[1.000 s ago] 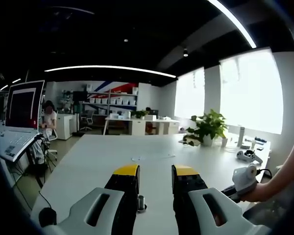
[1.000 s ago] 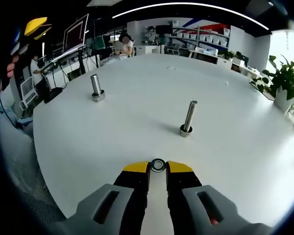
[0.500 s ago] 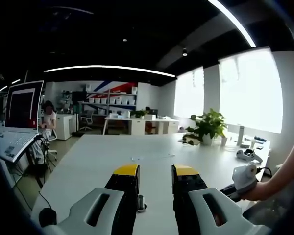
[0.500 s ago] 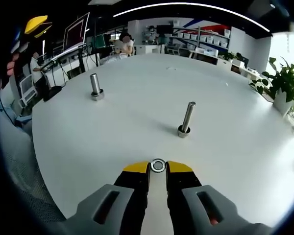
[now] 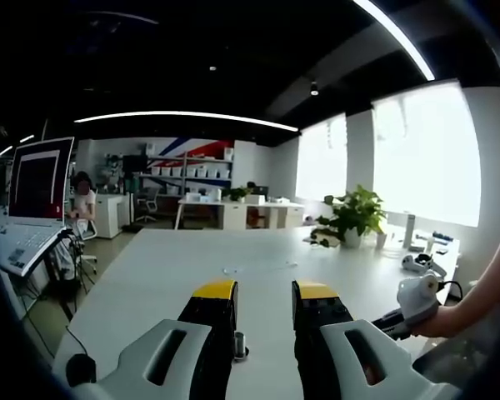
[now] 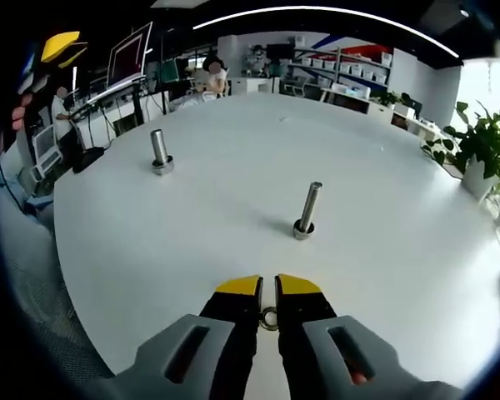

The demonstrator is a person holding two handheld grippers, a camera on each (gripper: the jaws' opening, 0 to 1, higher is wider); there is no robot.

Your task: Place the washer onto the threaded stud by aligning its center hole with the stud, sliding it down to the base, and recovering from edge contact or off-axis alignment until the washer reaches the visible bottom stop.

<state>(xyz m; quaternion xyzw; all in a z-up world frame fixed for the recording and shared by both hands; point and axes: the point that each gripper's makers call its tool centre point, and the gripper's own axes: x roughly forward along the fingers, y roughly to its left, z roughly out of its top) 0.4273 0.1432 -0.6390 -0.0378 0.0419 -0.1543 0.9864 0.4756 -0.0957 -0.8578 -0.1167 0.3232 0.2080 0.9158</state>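
Observation:
In the right gripper view, my right gripper [image 6: 268, 287] has its yellow-tipped jaws drawn close on a small metal washer [image 6: 269, 317], which sits in the narrow gap a little behind the tips. A slim threaded stud [image 6: 306, 208] stands upright on the white table [image 6: 383, 217], ahead and slightly right of the tips and well apart from them. A thicker stud [image 6: 159, 151] stands at the far left. My left gripper [image 5: 264, 292] is open, and low in its gap, by the left jaw, is a short stud [image 5: 239, 344]. The left gripper's yellow tip [image 6: 60, 43] also shows at the upper left.
The right gripper's white body [image 5: 417, 298] and a person's forearm [image 5: 492, 283] enter from the right. A potted plant [image 5: 354, 217] and small items stand along the table's far right. A monitor and keyboard [image 5: 35, 200] stand left, with a seated person [image 5: 84, 200] beyond.
The right jaws have narrowed, and the washer now sits farther back between them instead of at the tips. The right view has shifted slightly. The left view is unchanged.

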